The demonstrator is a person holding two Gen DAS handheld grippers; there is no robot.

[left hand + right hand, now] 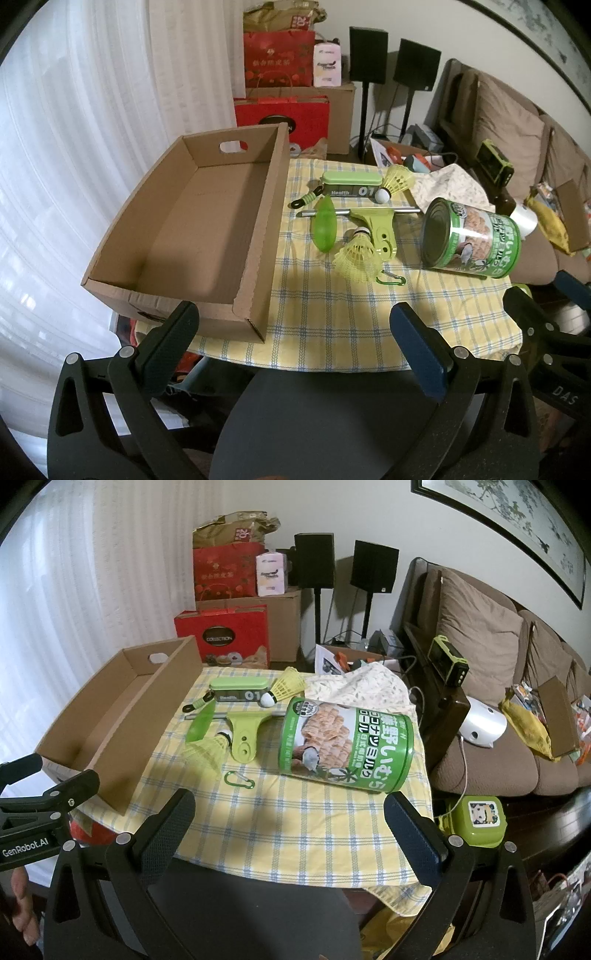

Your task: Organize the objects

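A: Beyond the left gripper (pixel 295 325), what sits on the worktop (pixel 332 314)?

B: Just past its left finger (pixel 173 332) stands a cardboard box (pixel 192 221), open on top, with a cut handle hole in its far wall. The finger's tip overlaps the box's near corner in the picture; I cannot tell whether they touch. The fingers are spread wide with nothing between them.

A: And the loose things?

B: Ahead of the right finger (pixel 417 343), on the checked cloth (pixel 314 295), lies a cluster. Farthest off is a green tin (pixel 351 182) with a yellow shuttlecock (pixel 397 181) beside it. Nearer is a green scraper (pixel 376 225) with a metal bar, a green oval piece (pixel 325 225) on the bar, and a second shuttlecock (pixel 354 258) against the scraper's handle. A small green clip (pixel 391 280) lies nearest the fingers.

A: What about the right gripper (pixel 290 814)?

B: Its fingers are also spread apart, holding nothing. Straight ahead of its right finger (pixel 413 830), close by, a big green can (pixel 347 746) lies on its side. The clip (pixel 239 778) is ahead of its left finger (pixel 166 823), well apart from the can. The box (pixel 122 709) is off beyond that left finger, and the left gripper's tip (pixel 77 782) shows in front of the box.
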